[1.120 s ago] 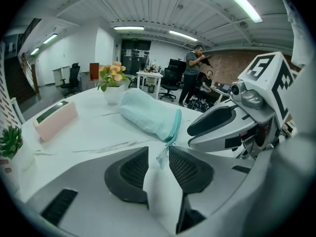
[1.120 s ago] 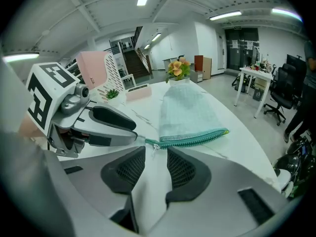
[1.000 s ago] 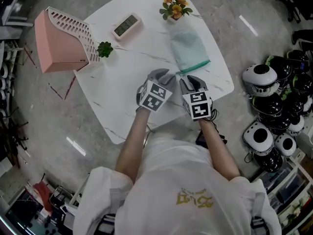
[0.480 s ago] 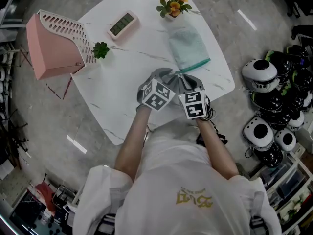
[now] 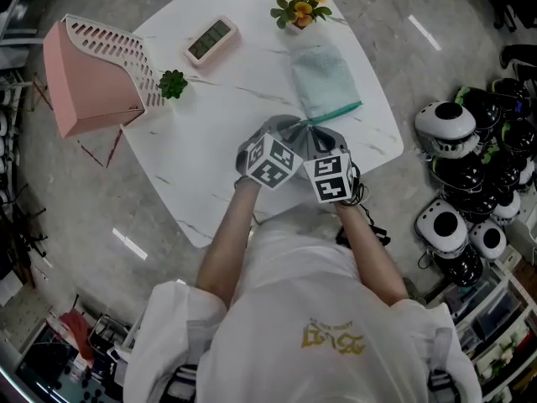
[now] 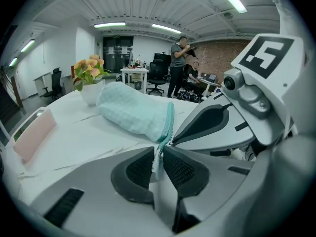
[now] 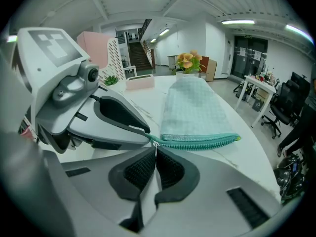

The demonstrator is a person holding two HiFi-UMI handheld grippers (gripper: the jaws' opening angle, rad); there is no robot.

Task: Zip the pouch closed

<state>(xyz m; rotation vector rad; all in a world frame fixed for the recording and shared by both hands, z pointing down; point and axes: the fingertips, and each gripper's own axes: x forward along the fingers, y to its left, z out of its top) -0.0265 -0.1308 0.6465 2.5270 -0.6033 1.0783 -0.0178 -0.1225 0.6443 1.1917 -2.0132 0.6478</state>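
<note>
Head view has the white marble counter (image 5: 193, 154) sitting at an angle on a glossy grey floor (image 5: 101, 225) that's throwing back streaks of the ceiling lights. The mint green pouch (image 5: 324, 81) lies flat toward the far right side of the counter, with its teal zipper (image 7: 200, 142) edge facing me. Just past it at the far corner is a little pot of orange flowers (image 5: 298, 8). A pink desk clock (image 5: 211, 41) and a tiny green plant (image 5: 173, 83) sit further left, and a pink slatted basket (image 5: 92, 78) is at the left corner. Off to the right on the floor there's a heap of black and white helmets (image 5: 453, 137).

Both grippers are bunched together at the near end of the zipper. The left gripper (image 6: 158, 154) is closing: the pouch's pale end tab (image 6: 157, 158) sits between its pads with only a narrow gap left, not clamped from what I can see. The right gripper (image 7: 156, 157) is clenched on the thin zipper pull (image 7: 155, 146), right at that same end of the zipper.

Room-wise it's a big open office with strip lights, desks and rolling chairs, a brick wall, a person standing (image 6: 177, 58) at the back, and a staircase (image 7: 139, 58) in the right gripper view.
</note>
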